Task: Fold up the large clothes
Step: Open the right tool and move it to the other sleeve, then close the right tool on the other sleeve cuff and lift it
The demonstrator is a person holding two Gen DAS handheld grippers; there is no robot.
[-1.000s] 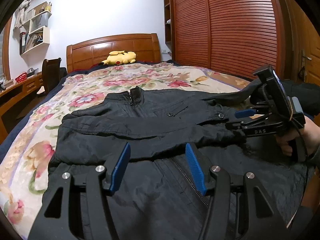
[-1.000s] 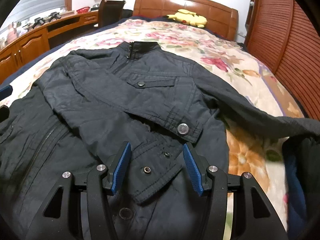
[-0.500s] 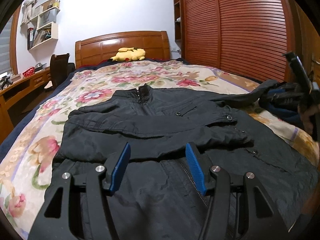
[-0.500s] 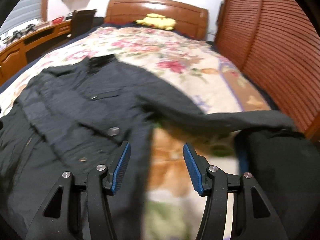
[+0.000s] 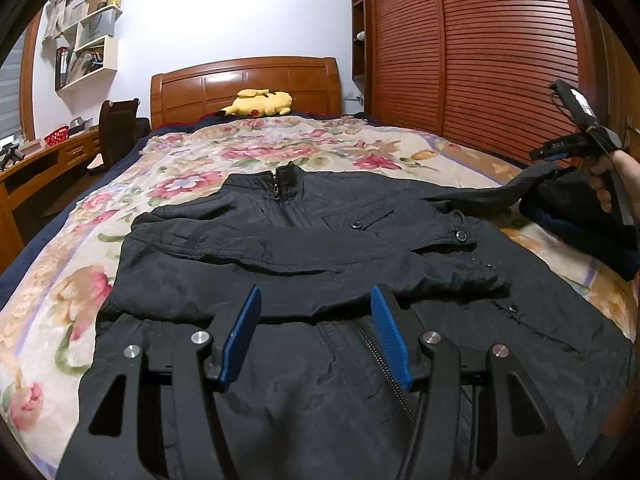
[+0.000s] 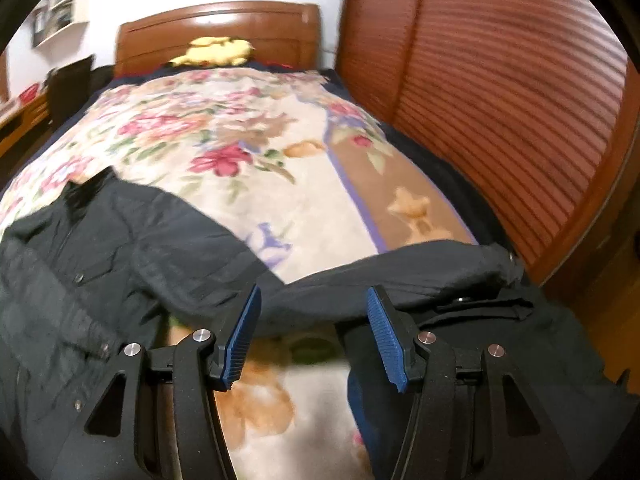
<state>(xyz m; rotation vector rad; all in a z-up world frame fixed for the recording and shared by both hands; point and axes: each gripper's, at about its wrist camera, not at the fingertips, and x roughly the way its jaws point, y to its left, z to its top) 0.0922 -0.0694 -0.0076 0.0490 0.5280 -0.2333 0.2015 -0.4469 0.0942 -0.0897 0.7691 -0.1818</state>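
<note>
A black jacket [image 5: 320,248] lies front-up on the floral bedspread [image 5: 260,152], collar toward the headboard. One sleeve is folded across its chest. The other sleeve [image 6: 380,276] stretches out to the right over the bed. My left gripper [image 5: 316,320] is open and empty, low over the jacket's lower front by the zipper. My right gripper [image 6: 312,320] is open and empty, just short of the stretched-out sleeve; it also shows in the left wrist view [image 5: 560,152], held in a hand at the right edge.
A dark pile of other clothes [image 6: 500,340] lies at the bed's right edge under the sleeve end. A yellow plush toy [image 5: 260,102] rests by the wooden headboard [image 5: 244,80]. Slatted wardrobe doors [image 5: 500,60] stand on the right. A desk and chair [image 5: 116,128] stand on the left.
My right gripper has left the folded sleeve's cuff on the jacket's chest and swung right toward the stretched-out sleeve. My left gripper has risen and pulled back slightly, staying open.
</note>
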